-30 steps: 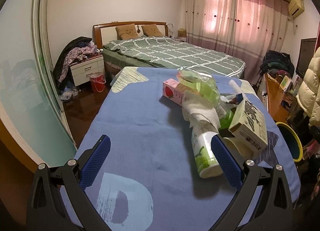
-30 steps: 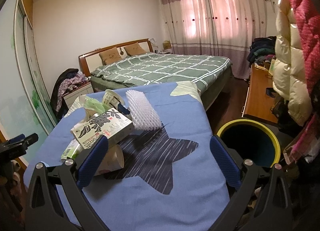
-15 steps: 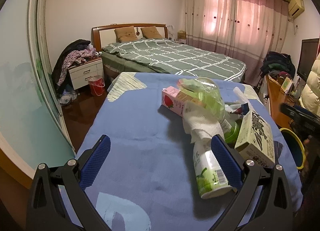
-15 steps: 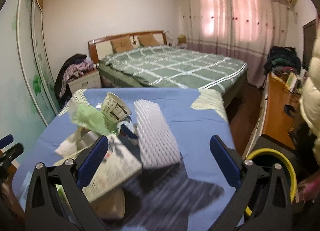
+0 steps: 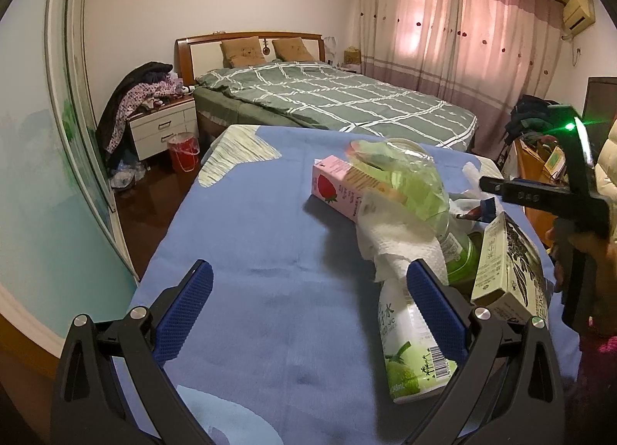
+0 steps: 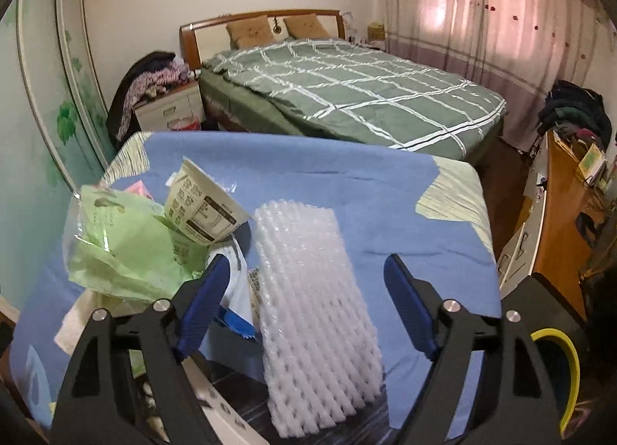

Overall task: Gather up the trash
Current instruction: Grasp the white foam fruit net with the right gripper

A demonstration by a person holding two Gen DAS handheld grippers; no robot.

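Note:
A pile of trash lies on a blue-covered table (image 5: 250,236): a pink strawberry carton (image 5: 336,187), a green plastic bag (image 5: 408,182), a white paper towel (image 5: 401,244), a lying green-labelled bottle (image 5: 408,352) and a black-and-white box (image 5: 509,271). My left gripper (image 5: 304,310) is open and empty above the cloth, left of the bottle. My right gripper (image 6: 304,298) is open and straddles a white foam net sleeve (image 6: 312,294) without touching it. A paper cup (image 6: 204,209) and the green bag (image 6: 123,248) lie to its left.
A yellow-rimmed bin (image 6: 567,368) stands on the floor at the table's right. A bed (image 6: 347,98) lies behind the table, a wooden desk (image 6: 559,221) to the right, a nightstand with clothes (image 5: 158,117) and a red bucket (image 5: 184,146) at back left.
My right gripper has moved forward and down over the table, so the foam sleeve now lies between its fingers. My left gripper has shifted slightly nearer the pile.

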